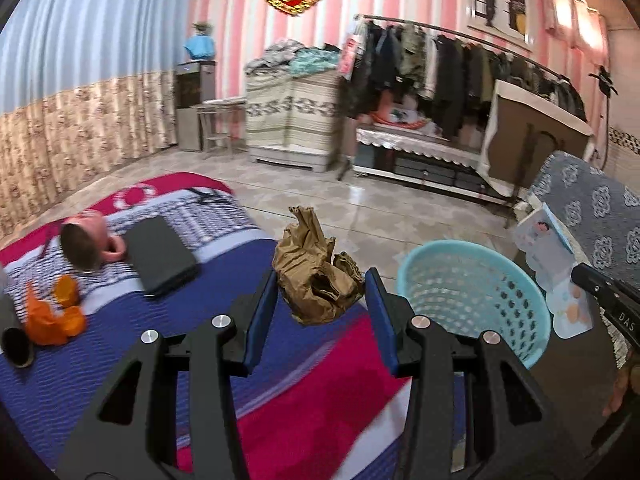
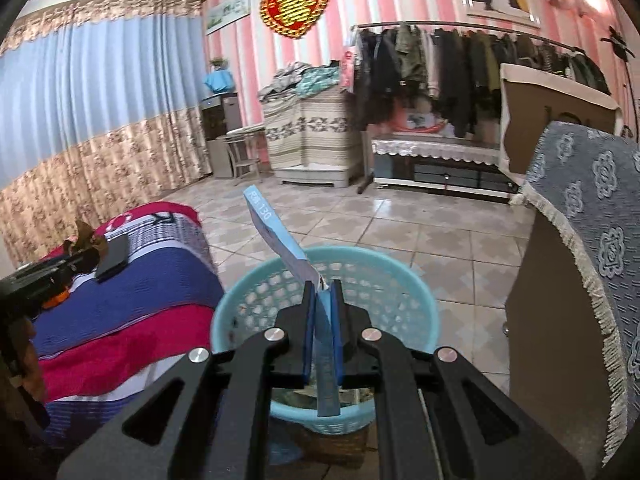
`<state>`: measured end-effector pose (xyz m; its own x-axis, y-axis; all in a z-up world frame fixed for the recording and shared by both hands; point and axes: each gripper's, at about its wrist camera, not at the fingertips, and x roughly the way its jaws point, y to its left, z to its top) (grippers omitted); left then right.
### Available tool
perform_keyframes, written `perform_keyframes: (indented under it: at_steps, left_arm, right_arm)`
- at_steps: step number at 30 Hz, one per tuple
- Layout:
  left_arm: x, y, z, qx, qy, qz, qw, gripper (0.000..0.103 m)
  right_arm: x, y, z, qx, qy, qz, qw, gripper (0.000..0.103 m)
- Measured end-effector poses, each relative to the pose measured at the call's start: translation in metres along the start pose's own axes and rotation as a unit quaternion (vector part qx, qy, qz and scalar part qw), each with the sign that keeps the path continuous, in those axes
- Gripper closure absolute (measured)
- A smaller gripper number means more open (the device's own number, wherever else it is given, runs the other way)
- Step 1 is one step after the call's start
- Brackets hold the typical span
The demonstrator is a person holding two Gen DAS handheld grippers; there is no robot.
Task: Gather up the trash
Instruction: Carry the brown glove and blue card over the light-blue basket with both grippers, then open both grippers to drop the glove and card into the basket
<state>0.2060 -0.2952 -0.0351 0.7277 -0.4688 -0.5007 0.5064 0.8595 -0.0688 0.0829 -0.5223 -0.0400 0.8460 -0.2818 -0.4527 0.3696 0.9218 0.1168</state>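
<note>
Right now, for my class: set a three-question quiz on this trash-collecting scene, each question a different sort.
1. True or false: the right hand-held gripper is shut on a flattened blue carton.
2. What sits between the left hand-held gripper's fingers?
A. orange wrapper
B. crumpled brown paper bag
C. black case
3. What colour is the basket below the carton?

Key: 1 true; 2 B; 3 light blue.

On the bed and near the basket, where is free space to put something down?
The blanket is bare between the black case and the basket. The tiled floor beyond the basket is open. It is crowded at the bed's left, around the orange wrapper and the doll head.
</note>
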Motion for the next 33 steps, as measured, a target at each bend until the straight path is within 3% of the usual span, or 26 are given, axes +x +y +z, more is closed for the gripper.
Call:
perform_keyframes:
  at_steps: [9, 19, 22, 25, 33]
  left_arm:
    - [0.052, -0.065, -0.012, 0.036, 0.025, -0.055, 0.9975, 0.059]
    - [0.103, -0.115, -0.008, 0.064, 0.04, -0.081, 0.9939, 0.058]
    - [0.112, -0.124, -0.007, 0.074, 0.038, -0.072, 0.9939, 0.05]
    - [0.117, -0.122, -0.007, 0.076, 0.04, -0.06, 0.9945, 0.033]
    - [0.105, -0.091, 0.006, 0.056, 0.023, -0.023, 0.9979, 0.015]
  right_arm:
    - [0.018, -0.038, -0.009, 0.027, 0.003, -0.024, 0.999, 0.095]
    - [0.032, -0.048, -0.01, 0.031, 0.008, -0.033, 0.999, 0.095]
    - [0.035, -0.047, -0.008, 0.026, 0.009, -0.036, 0.999, 0.095]
    - [0.04, -0.046, -0.009, 0.024, 0.013, -0.036, 0.999, 0.095]
    - [0.05, -0.031, -0.011, 0.017, 0.021, -0.029, 0.999, 0.095]
